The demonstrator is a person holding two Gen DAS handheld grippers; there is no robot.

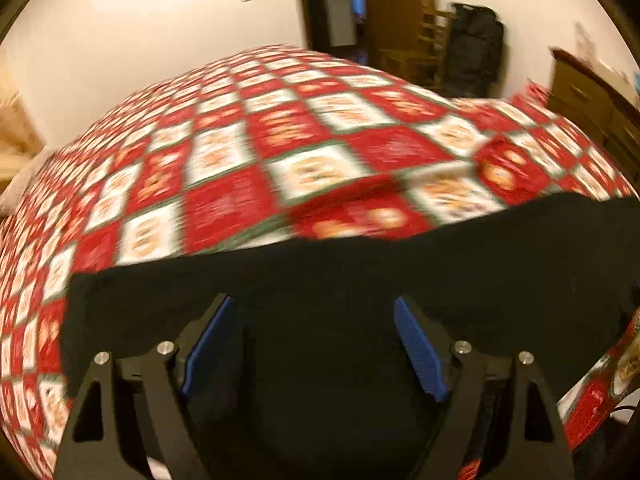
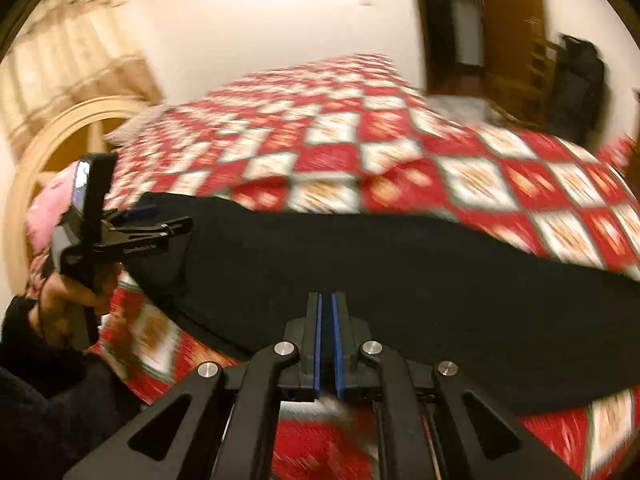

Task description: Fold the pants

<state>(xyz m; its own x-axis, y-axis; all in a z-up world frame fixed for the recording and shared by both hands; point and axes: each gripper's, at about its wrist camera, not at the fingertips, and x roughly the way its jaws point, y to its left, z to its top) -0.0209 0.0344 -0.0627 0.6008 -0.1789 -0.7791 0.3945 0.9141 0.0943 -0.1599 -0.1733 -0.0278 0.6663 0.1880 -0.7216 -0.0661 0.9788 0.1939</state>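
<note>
Black pants [image 1: 320, 272] lie spread on a bed with a red and white checkered quilt [image 1: 248, 148]. In the left wrist view my left gripper [image 1: 314, 308] is open, its blue pads [image 1: 416, 344] wide apart over the pants' near part. In the right wrist view the pants [image 2: 380, 264] stretch across the quilt [image 2: 400, 152]. My right gripper [image 2: 327, 300] is shut on the near edge of the pants. The left gripper [image 2: 160, 220] shows at the left, at the pants' end, held by a hand.
A white wall stands behind the bed. A doorway [image 1: 340, 4], a wooden chair with a dark bag [image 1: 476, 48] and a wooden dresser [image 1: 592, 100] stand at the right. A wooden headboard [image 2: 52, 152] and a pink pillow [image 2: 44, 216] are at the left.
</note>
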